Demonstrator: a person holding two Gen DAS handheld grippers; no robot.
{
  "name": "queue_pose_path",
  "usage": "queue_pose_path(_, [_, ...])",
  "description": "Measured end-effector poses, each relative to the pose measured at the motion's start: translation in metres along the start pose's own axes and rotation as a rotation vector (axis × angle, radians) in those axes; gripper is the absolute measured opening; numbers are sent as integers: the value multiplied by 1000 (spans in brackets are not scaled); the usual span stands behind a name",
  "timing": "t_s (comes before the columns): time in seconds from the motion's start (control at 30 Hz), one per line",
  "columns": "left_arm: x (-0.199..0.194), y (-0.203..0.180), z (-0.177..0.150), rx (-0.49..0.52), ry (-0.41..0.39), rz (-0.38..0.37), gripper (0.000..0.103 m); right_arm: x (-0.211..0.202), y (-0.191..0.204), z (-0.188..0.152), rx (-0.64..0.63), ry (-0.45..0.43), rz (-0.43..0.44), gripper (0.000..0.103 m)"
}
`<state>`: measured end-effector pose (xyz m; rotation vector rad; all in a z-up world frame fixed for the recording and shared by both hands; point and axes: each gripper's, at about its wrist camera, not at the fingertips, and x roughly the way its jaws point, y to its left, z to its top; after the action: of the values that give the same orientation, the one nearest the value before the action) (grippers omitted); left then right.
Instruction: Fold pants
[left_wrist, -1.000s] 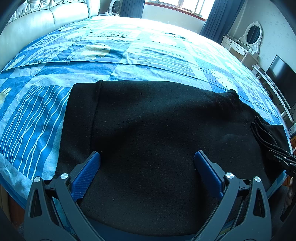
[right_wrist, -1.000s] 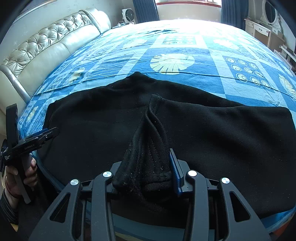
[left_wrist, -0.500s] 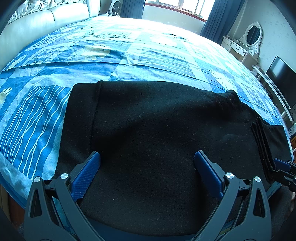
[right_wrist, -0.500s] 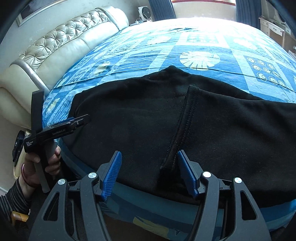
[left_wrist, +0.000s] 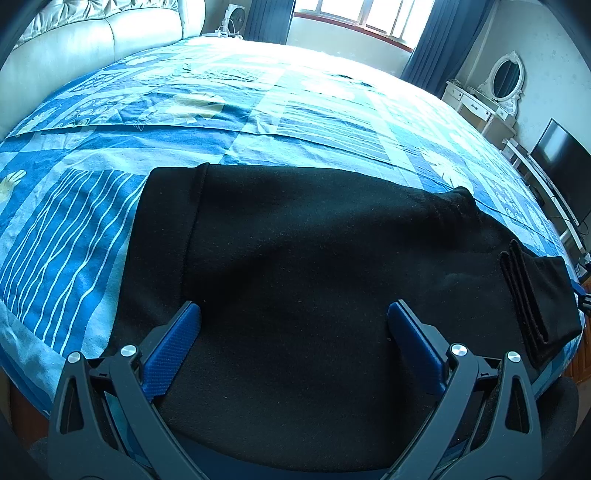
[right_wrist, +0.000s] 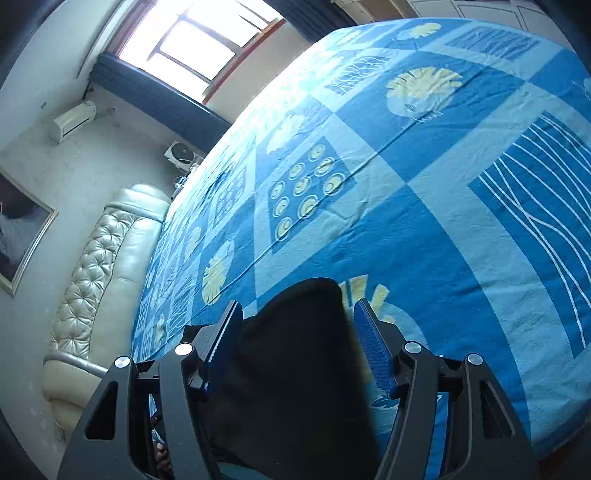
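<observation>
Risk comes first, as I judge it: my left gripper hovers with its blue pads spread wide over the black pants, and a shallow bite here could catch only the top layer, so the fold would drag apart or bunch. Pants lie flat just ahead of and beneath these fingers, on the blue patterned bedspread, with a folded-back band off to my left and a thicker seamed edge far to my right, near the bed's side. That right edge hangs close to the mattress border, and a careless pull could slide it off.

My left gripper points steeply downward at the cloth, level from side to side, holding nothing.

My right gripper is rolled sharply, so the bed looks tilted and the window sits up to my left. Its jaws have just been opening and now stand at a middling width. A dark end of the pants lies between the fingers, but I see a gap on the right pad's side, so nothing is pinched. Closing from this twisted pose could, I think, grab the bedspread together with the cloth.
</observation>
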<state>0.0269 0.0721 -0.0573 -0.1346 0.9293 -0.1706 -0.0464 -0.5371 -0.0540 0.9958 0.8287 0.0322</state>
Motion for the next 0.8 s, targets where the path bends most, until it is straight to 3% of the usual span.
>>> queue_pose_path(0.1, [0, -2, -2, 5, -3, 7, 101, 21, -25, 4, 85, 53, 72, 61])
queue_pose_path(0.23, [-1, -1, -3, -2, -4, 2, 101, 42, -22, 1, 83, 114, 137, 55])
queue_pose_path(0.3, [-1, -2, -3, 4, -6, 10, 101, 50, -20, 1, 77, 131, 124, 46])
queue_pose_path(0.37, [-1, -3, -4, 7, -8, 16, 101, 58, -23, -1, 71, 154, 87, 29])
queue_pose_path(0.43, [-1, -4, -5, 12, -9, 21, 101, 63, -24, -4, 62, 154, 80, 25])
queue_pose_path(0.63, [-1, -4, -5, 12, -11, 23, 101, 64, -24, -7, 60, 149, 75, 24])
queue_pose_path(0.8, [-2, -4, -6, 9, -13, 18, 101, 53, -26, -14, 106, 160, 128, 31])
